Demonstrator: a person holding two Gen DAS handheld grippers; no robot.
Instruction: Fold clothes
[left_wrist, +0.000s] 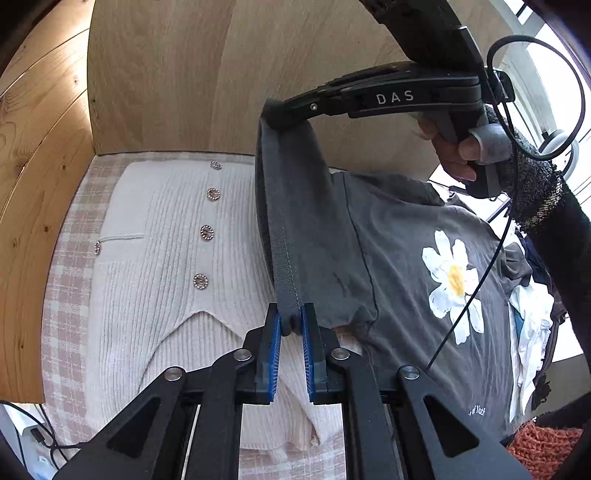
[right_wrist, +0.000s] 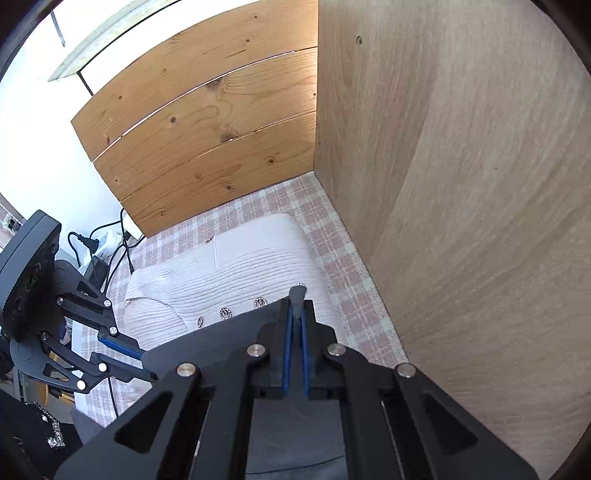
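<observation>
The grey T-shirt (left_wrist: 399, 258) hung between both tools above the cream cardigan (left_wrist: 166, 266). Its ribbed hem ran as the long axis from the left hand-held gripper (left_wrist: 291, 325), clamped on the near end, to the right hand-held gripper (right_wrist: 295, 332), clamped on the far, higher end.

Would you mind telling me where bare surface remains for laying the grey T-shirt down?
Only narrow strips of checked cloth lie bare between the cream cardigan and the wooden panels. The side with the clothes pile is crowded.
</observation>
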